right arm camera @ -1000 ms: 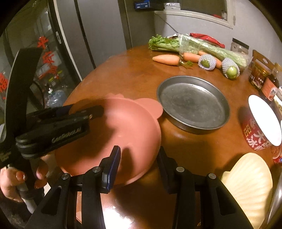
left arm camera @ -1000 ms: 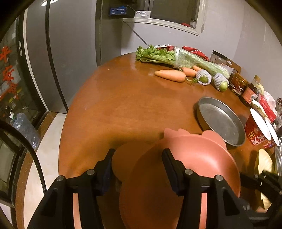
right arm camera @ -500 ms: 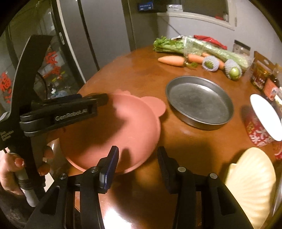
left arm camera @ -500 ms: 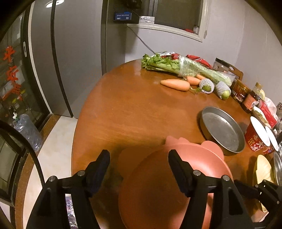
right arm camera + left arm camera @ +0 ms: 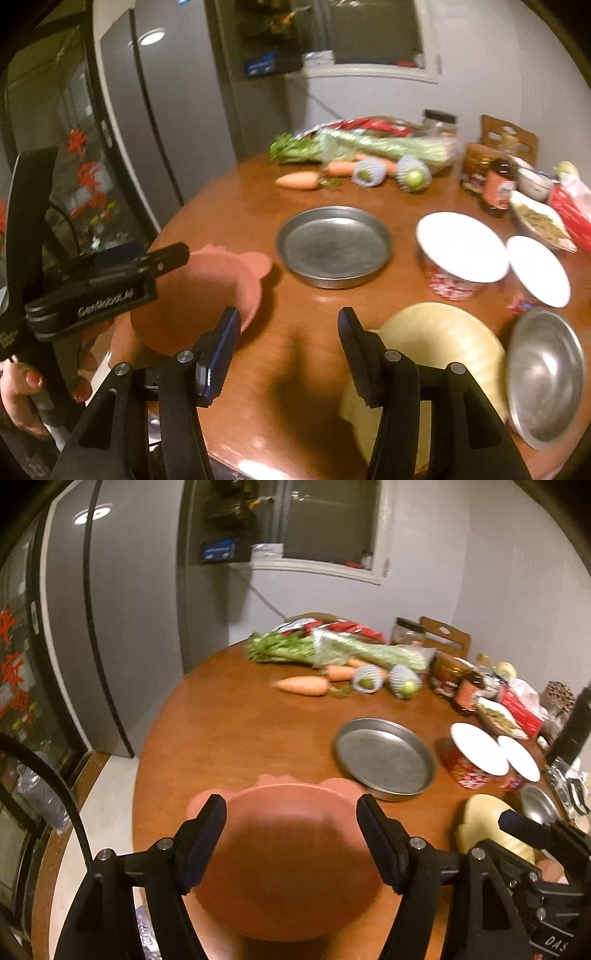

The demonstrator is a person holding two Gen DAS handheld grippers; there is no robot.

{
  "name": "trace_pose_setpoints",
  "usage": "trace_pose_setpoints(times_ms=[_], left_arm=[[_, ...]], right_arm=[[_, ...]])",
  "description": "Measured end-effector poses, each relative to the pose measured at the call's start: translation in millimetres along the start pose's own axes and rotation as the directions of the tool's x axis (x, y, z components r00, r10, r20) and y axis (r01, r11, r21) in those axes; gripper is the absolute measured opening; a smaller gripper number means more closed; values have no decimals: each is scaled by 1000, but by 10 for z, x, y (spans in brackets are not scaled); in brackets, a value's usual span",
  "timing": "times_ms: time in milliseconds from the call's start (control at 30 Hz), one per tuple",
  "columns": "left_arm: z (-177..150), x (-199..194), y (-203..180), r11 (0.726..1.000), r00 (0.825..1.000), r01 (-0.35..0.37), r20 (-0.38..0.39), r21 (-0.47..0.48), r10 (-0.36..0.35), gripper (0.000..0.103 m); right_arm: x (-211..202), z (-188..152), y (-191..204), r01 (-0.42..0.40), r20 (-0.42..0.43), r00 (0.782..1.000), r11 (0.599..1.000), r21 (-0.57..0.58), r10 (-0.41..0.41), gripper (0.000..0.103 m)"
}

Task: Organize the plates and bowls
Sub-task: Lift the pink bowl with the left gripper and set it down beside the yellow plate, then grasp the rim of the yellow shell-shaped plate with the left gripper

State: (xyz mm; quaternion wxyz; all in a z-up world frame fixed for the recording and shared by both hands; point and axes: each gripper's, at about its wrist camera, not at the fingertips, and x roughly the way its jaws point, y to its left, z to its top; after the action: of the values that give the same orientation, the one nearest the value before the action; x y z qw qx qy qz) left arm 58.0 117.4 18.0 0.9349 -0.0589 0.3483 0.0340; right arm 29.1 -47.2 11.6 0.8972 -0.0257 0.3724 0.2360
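Resting on the near left part of the round wooden table, the pink bowl with its small ear-shaped tabs on the far rim sits directly below the left gripper. That gripper's 2 jaws stand apart, their tips over the bowl's left and right sides in the left wrist view with open air between pads and rim; they have just been opening and grasp nothing. The right gripper is likewise released: its jaws have just been spreading, and between them only bare tabletop shows. In the right wrist view the pink bowl lies to the left of and just beyond the right gripper's left finger, clear of it, while the cream shell-shaped plate lies at the right finger's side, partly hidden behind it. A hand with red-painted nails grips the left gripper's handle at the far left of that view. Beyond the bowl, toward the table's middle, stands the round metal pan, separate from the bowl. A small metal bowl sits just right of the shell plate. 2 red cups with white lids stand farther right, and carrots and bagged greens lie along the far edge.
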Motion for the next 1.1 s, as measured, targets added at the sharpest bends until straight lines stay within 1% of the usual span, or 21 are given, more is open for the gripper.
trace_pose_setpoints(times_ms=[233,433,533,767,1100], left_arm=[[32,-251,-372,998,998,42,43,56,-45,73],[27,-340,-651,993,996,72,47,96,-76,73],[2,-339,-786,989,995,88,38,118,-93,73],[-84,-267,-1026,981,994,111,3,156,-113,73],[-192,-4,-1288,973,993,117,-57,198,-108,73]], right_arm=[[-377,-55,-240,36,59,997,998,44,-39,58],[-631,-118,-396,77,104,991,995,67,-84,60],[-735,-168,-492,113,118,985,990,85,-122,60],[-896,-333,-663,158,115,978,980,122,-173,60],[-928,-611,-825,160,55,984,974,162,-171,60]])
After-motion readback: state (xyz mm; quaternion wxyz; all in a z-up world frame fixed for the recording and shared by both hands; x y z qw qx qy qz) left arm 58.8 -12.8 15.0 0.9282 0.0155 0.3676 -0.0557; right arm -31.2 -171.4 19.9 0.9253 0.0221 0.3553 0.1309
